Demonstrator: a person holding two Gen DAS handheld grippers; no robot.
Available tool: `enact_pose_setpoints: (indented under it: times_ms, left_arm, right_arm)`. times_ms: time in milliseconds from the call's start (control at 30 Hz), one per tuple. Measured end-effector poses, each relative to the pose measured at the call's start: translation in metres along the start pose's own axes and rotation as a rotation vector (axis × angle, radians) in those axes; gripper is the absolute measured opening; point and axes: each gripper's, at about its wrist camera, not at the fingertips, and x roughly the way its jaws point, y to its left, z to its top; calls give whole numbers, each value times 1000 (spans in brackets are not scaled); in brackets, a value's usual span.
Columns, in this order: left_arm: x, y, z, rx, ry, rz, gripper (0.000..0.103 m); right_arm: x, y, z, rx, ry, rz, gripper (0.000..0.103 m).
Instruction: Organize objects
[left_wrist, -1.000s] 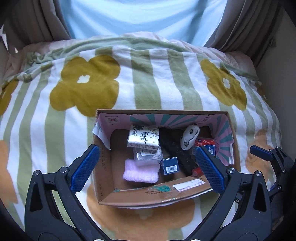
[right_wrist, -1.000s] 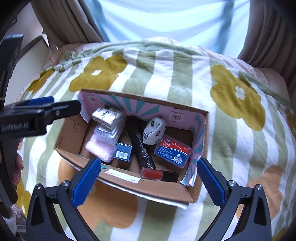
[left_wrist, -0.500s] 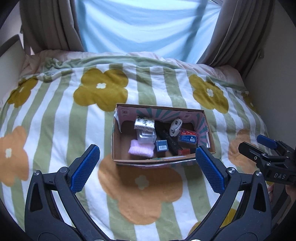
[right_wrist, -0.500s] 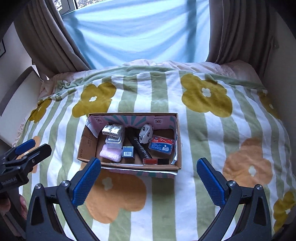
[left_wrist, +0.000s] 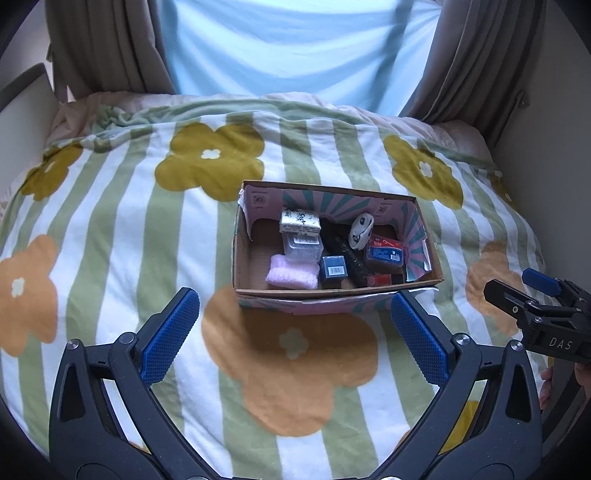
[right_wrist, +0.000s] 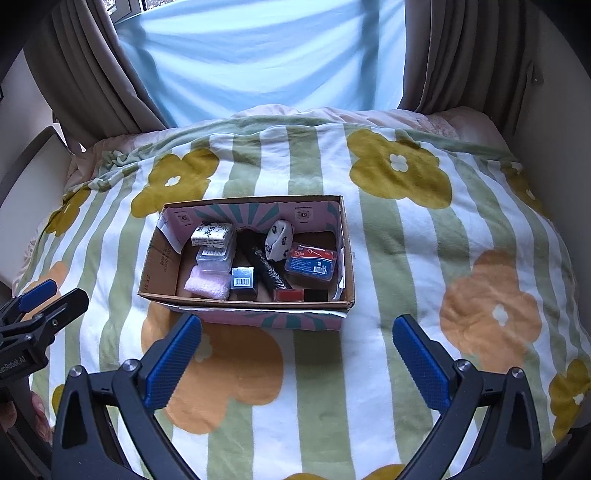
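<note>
We hold our left gripper (left_wrist: 291, 334) and right gripper (right_wrist: 297, 352) above the flower-patterned striped blanket (right_wrist: 406, 236), both with fingers spread wide and empty, just short of the open brown cardboard box (right_wrist: 243, 308) resting mid-bed. Going left to right inside it, the fluffy pink cloth (right_wrist: 207, 283) looks soft and light, so we would pinch its middle. The small blue barcoded carton (right_wrist: 243, 281) seems stiff, best taken across its flat sides, and the clear-lidded red and blue case (right_wrist: 311, 260) probably slick and rigid, best taken across its short edges.

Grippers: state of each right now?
Left gripper: open, holding nothing.
Right gripper: open, holding nothing.
</note>
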Motion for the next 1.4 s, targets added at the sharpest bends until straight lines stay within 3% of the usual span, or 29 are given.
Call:
enact_pose_setpoints:
  times_ms: [1400]
  left_arm:
    - [-1,-13,-1,18,-2,-7,103]
  right_arm:
    - [-1,1,5,-18,5,-2,103]
